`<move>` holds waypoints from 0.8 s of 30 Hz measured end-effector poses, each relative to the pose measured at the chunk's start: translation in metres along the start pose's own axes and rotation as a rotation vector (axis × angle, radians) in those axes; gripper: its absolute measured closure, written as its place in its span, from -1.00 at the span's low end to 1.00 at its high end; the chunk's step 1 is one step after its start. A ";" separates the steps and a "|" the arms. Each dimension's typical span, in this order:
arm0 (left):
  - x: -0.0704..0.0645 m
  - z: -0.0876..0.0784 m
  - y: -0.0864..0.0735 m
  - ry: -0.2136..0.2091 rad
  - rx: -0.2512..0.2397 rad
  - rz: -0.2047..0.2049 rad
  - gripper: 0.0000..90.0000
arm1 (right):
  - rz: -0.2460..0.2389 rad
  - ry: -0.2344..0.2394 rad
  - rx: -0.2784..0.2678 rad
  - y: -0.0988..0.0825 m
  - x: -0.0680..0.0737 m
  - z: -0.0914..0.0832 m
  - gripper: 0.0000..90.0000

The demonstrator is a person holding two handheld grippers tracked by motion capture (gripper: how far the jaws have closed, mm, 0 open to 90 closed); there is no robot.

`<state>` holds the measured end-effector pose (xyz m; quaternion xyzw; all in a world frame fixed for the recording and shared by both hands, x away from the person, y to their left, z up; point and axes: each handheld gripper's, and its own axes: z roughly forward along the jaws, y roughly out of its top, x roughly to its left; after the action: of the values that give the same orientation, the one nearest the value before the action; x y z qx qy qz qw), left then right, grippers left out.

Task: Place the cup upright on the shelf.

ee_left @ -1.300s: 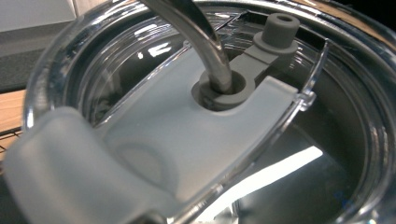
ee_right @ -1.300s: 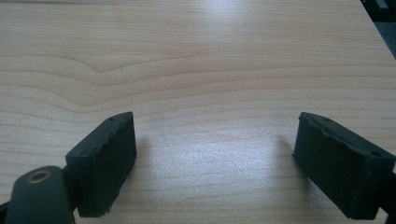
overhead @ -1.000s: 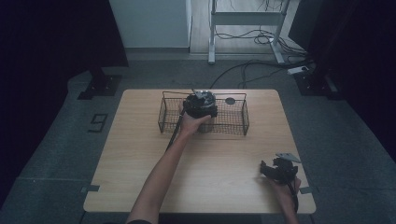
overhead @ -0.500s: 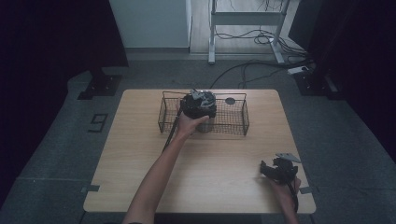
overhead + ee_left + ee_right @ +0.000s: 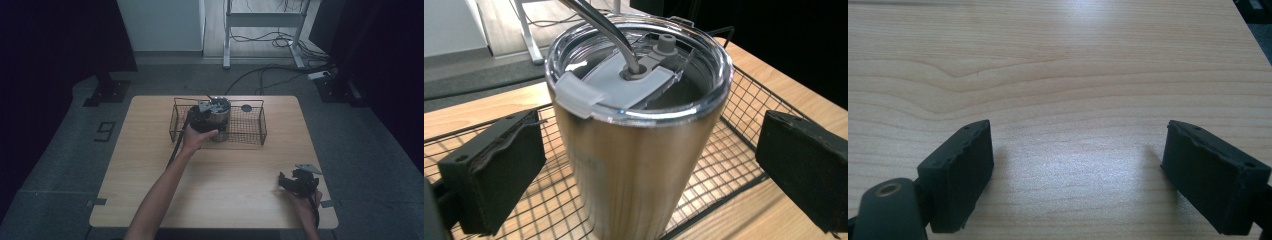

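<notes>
A steel tumbler (image 5: 220,113) with a clear lid and a bent metal straw (image 5: 599,22) stands upright inside a black wire basket (image 5: 250,131) at the back of the wooden table. My left gripper (image 5: 209,121) sits just in front of it. In the left gripper view the tumbler (image 5: 624,150) stands between the jaws of that gripper (image 5: 644,180), whose pads (image 5: 499,170) are clear of its wall; the jaws have just been opening. My right gripper (image 5: 287,182) rests near the table's front right corner, open (image 5: 1078,175) over bare wood.
A small dark round object (image 5: 246,108) lies on the table behind the basket. The basket's wire walls rise around the tumbler. Bare table (image 5: 225,180) stretches between the basket and the front edge. Cables and a desk frame are on the floor beyond.
The left gripper has drawn back from over the tumbler toward the near left and risen slightly, leaving the tumbler standing in the basket. The right gripper has stayed put.
</notes>
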<state>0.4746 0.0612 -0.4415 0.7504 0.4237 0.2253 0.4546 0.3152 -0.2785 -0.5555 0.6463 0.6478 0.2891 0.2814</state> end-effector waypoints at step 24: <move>0.010 -0.085 -0.062 -0.069 0.017 0.013 -1.00 | 0.002 -0.003 0.001 0.000 0.000 0.000 -0.72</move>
<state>0.3920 0.1253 -0.4548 0.7643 0.4048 0.1986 0.4610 0.3152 -0.2782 -0.5554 0.6474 0.6470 0.2880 0.2816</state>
